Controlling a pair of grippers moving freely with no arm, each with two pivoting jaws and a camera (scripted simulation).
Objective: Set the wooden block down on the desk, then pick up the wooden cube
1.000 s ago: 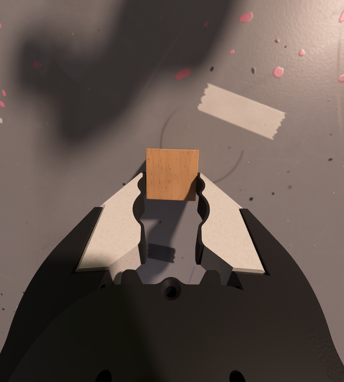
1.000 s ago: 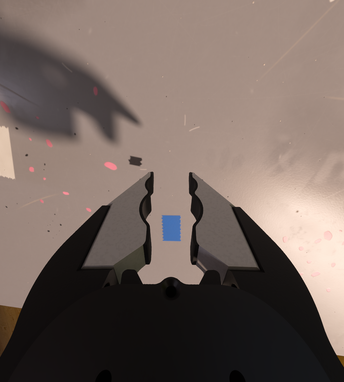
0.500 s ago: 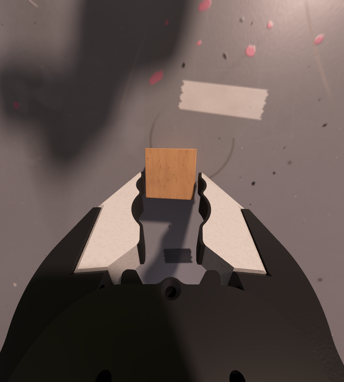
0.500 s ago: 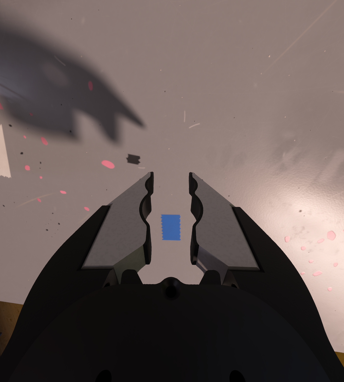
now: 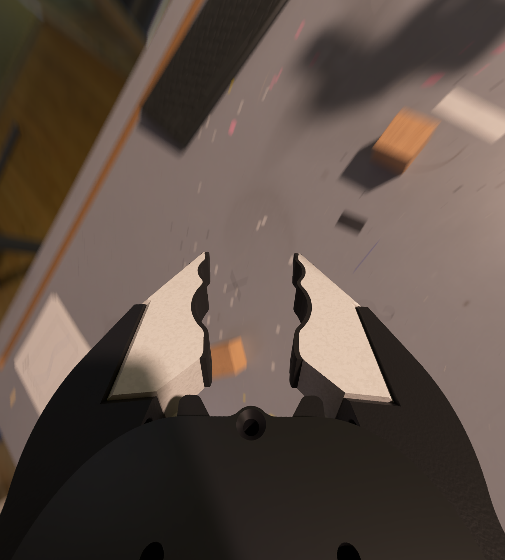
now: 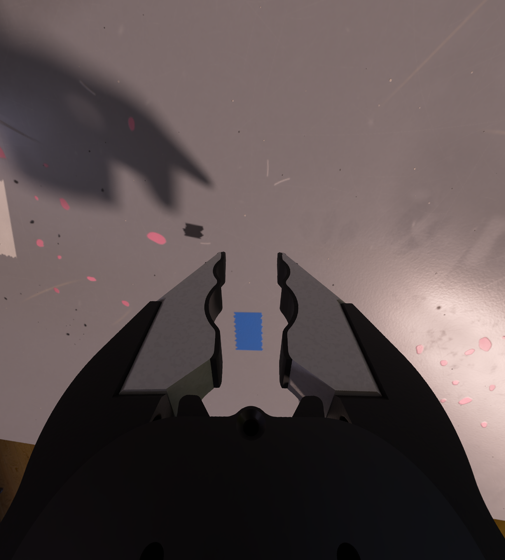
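Two wooden pieces lie on the grey counter (image 5: 427, 272), both blurred in the left wrist view. One wooden block (image 5: 402, 142) sits far ahead to the right, beside a pale tape strip (image 5: 475, 116), well apart from the left gripper (image 5: 251, 260), whose jaws are spread and hold nothing. A smaller wooden cube (image 5: 230, 356) shows low between its fingers. Beyond lies a dark mat (image 5: 202, 69). Likewise parted and empty, the right gripper (image 6: 251, 260) hovers over blue tape (image 6: 248, 331).

Motion blur smears the wooden block (image 5: 402, 142) and the wooden cube (image 5: 229, 356) (its left edge hidden behind a finger (image 5: 166, 333)).
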